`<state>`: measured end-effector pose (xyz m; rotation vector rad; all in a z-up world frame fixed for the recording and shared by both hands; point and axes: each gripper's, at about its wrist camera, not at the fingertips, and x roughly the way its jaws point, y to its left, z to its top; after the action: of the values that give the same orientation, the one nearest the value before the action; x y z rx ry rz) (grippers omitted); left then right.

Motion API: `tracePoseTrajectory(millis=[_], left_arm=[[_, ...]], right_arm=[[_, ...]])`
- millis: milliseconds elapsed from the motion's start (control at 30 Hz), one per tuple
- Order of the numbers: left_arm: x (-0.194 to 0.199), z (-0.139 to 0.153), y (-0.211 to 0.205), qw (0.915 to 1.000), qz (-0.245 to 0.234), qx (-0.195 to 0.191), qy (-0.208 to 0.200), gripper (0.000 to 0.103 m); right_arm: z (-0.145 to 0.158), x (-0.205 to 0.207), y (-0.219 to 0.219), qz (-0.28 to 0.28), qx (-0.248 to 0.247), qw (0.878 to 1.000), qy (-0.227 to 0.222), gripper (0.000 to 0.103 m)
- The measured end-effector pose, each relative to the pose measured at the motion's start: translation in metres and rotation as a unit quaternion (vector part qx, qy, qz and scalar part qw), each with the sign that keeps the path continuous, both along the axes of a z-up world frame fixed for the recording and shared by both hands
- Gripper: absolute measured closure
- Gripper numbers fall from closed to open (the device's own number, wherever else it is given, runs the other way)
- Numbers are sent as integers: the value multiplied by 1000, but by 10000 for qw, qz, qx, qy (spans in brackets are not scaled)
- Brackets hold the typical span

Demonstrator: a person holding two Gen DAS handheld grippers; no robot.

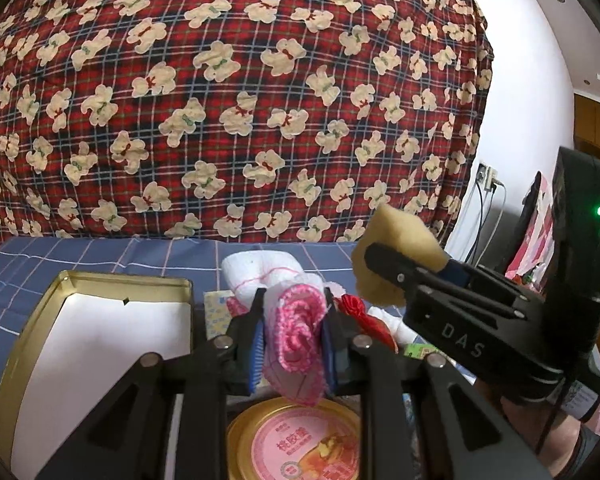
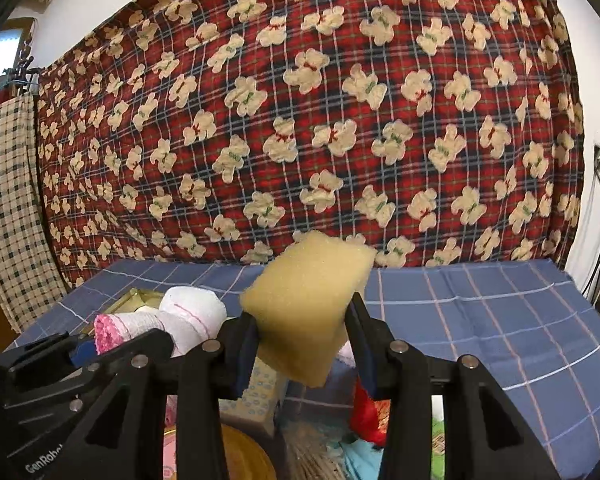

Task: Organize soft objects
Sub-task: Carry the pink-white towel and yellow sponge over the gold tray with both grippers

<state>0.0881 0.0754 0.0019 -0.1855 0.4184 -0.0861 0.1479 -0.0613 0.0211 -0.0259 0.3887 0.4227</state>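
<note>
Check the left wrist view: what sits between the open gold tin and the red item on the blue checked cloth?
The left gripper, shut on a pink-and-white sock, fills the gap between the gold tin and the red item.

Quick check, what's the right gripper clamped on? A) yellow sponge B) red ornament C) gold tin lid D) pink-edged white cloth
A: the right gripper pinches the yellow sponge between its pads, held above the blue checked cloth; the pink-edged cloth sits in the left gripper.

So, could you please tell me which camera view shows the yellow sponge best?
The right wrist view: the yellow sponge fills the centre, its broad face clear between the right gripper's jaws. The left wrist view shows it only sidelong, partly hidden behind that gripper.
</note>
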Motion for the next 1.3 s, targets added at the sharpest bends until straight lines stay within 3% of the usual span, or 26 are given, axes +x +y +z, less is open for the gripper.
tracePoseTrajectory(millis=[833,1300], left_arm=[[2,8,22,9985,407,356,25,81],[8,5,74,9953,824,427,264,81]], right_arm=[[26,-1,44,414,-66,9988,-254,59],[29,13,97,915,-144,9957,49,59]])
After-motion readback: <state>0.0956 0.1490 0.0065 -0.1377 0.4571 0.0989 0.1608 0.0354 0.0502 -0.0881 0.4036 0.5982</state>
